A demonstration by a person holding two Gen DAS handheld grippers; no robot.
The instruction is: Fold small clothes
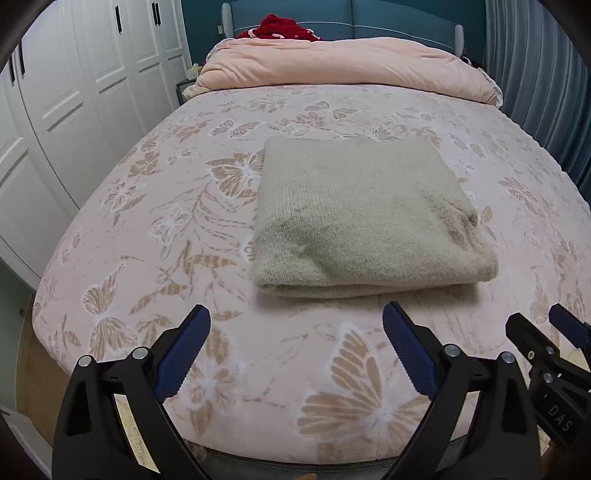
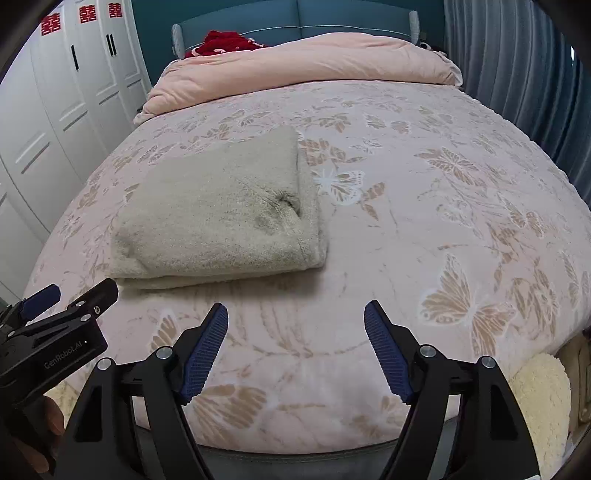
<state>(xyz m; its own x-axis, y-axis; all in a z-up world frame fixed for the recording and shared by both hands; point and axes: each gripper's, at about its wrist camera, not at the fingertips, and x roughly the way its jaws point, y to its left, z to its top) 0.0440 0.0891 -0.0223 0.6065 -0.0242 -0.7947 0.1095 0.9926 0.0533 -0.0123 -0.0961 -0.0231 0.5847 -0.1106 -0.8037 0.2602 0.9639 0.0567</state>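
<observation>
- Left wrist view is showing the left gripper (image 1: 295, 325) hanging over the near end of the bed, its blue-padded jaws standing wide apart with nothing between them but the sheet below.
- Just past those fingertips, a beige knitted garment (image 1: 354, 218) is lying folded into a thick rectangle on the pink butterfly-print sheet (image 1: 147, 229), its folded edge facing the gripper and a small pucker sitting near its right side.
- At the right edge of that same view, the right gripper (image 1: 543, 325) is poking in, clear of the garment.
- From the right wrist view, the right gripper (image 2: 295, 314) is also gaping open and gripping nothing, its pads hovering above bare sheet, with the folded garment (image 2: 218, 218) sitting ahead and to its left, not touched by either pad.
- Down in the lower left corner of that view, a hand (image 2: 40, 435) is gripping the handle of the left gripper (image 2: 85, 291).
- Farther up the bed, a pink duvet (image 1: 347, 70) is bunched across the head end, and something red (image 1: 284, 31) is peeking out behind it against the teal headboard (image 1: 388, 18).
- White wardrobe doors (image 1: 74, 92) are running along the left side of the room.
</observation>
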